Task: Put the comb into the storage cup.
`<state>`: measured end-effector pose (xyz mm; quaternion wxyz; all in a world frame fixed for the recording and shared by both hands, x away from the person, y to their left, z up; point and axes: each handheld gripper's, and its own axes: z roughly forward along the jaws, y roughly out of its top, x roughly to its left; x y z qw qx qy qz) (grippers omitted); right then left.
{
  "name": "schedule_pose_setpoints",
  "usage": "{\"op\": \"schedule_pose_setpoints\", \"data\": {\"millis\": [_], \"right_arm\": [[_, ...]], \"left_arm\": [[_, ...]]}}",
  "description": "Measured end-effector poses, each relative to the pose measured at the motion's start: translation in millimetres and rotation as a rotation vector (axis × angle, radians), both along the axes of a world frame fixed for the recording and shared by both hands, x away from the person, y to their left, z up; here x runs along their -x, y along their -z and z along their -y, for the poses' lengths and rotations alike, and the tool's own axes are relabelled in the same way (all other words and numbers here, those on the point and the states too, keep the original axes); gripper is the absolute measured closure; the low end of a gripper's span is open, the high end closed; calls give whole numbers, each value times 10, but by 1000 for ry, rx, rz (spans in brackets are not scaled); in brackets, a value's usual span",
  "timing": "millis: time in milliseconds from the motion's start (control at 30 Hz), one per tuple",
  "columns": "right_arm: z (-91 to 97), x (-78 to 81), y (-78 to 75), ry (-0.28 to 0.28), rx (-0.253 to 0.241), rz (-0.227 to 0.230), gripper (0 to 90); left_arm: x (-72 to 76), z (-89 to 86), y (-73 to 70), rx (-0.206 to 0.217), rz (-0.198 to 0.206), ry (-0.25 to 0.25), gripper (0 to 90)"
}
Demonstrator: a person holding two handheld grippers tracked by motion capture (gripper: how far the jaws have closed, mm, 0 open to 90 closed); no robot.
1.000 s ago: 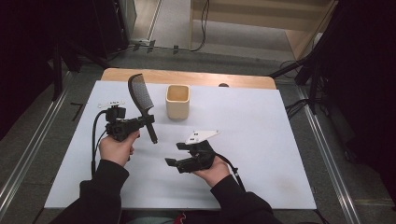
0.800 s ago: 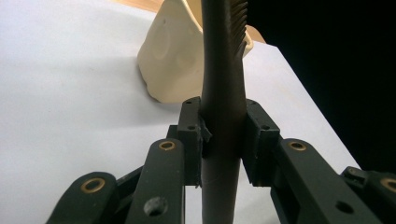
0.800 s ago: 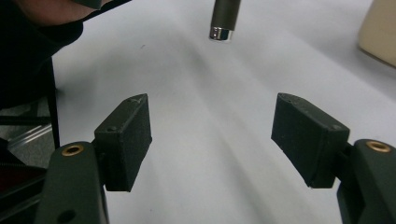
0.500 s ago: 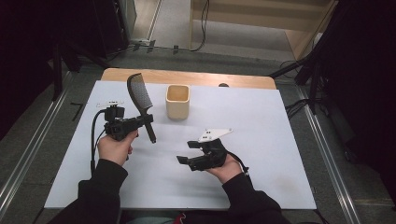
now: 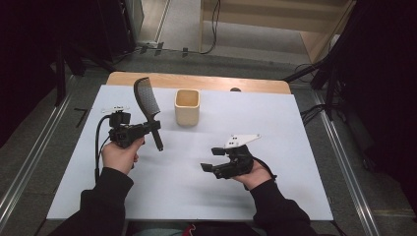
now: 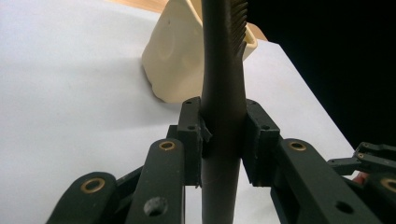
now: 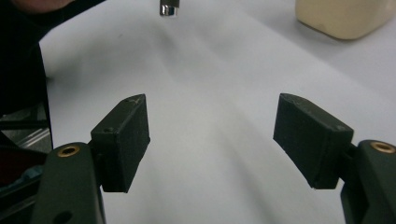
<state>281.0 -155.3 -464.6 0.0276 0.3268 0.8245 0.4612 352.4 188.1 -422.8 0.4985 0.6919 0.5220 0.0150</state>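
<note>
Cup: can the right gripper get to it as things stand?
Probably yes. The right gripper is open and empty, and only bare white table lies between it and the cup. The comb is off to the side.

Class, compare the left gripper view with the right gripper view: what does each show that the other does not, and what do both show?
Left gripper view alone: a dark comb clamped upright between the pads of the left claw, its teeth near the top edge.

Right gripper view alone: the right claw with its jaws wide apart and nothing between them, and a small metal end hanging at the top edge.

Both: the cream cup standing on the white table, behind the comb in one view and at the upper right in the other.
</note>
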Motion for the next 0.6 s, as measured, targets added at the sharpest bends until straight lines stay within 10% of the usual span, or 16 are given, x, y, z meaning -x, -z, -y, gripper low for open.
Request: {"op": "schedule_pose_setpoints", "data": {"millis": [600], "right_arm": [[407,119,11,33,7,-20,251]], "left_arm": [[-26,16,-22,7,18,20,725]]}}
